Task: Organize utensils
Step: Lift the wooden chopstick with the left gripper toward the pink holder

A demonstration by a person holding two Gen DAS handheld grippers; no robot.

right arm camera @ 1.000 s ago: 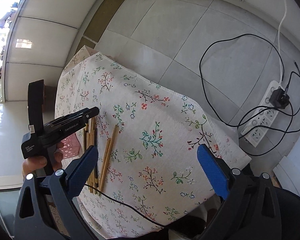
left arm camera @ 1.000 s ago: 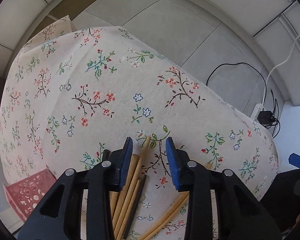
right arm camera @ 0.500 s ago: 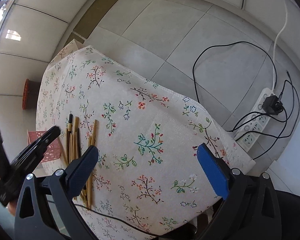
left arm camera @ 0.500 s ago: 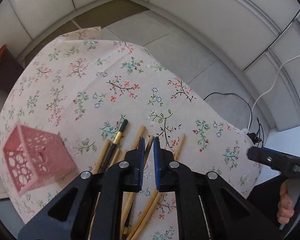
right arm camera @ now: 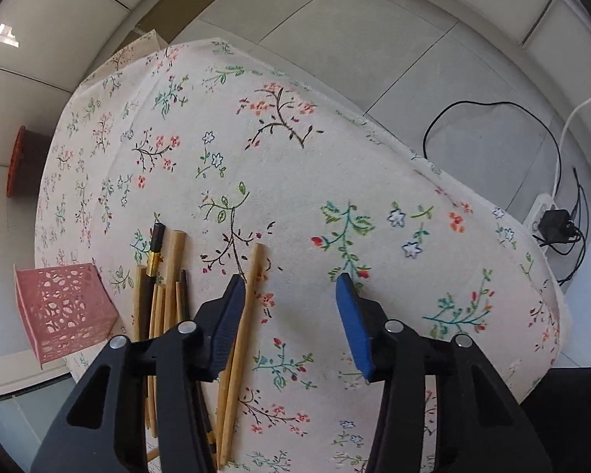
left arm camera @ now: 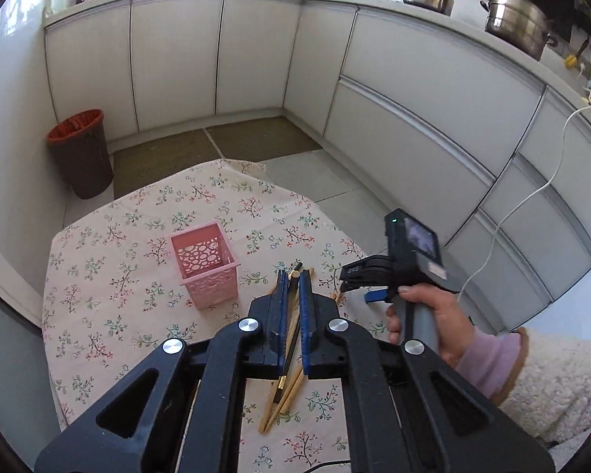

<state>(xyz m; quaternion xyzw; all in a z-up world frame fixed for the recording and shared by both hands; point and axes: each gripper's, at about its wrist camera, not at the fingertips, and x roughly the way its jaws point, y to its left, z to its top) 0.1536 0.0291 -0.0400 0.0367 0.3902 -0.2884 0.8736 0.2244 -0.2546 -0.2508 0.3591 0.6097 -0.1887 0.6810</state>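
Several wooden chopsticks (right arm camera: 165,291) and a black one with a gold band (right arm camera: 153,252) lie in a loose bundle on the floral tablecloth (right arm camera: 295,165). My left gripper (left arm camera: 291,276) is shut on a chopstick (left arm camera: 291,327), raised above the table. A pink perforated basket (left arm camera: 207,264) stands upright left of it; it also shows in the right wrist view (right arm camera: 63,311). My right gripper (right arm camera: 289,287) is open and empty, low over the cloth, its left finger beside one light chopstick (right arm camera: 248,315). It also shows in the left wrist view (left arm camera: 354,283).
A brown bin with an orange rim (left arm camera: 80,153) stands on the floor past the table. White cabinets (left arm camera: 413,90) ring the room. A power strip with cables (right arm camera: 547,216) lies on the floor right of the table.
My left gripper closed on a chopstick and lifted, tilting up toward the cabinets. My right gripper moved down and left, close to the chopsticks.
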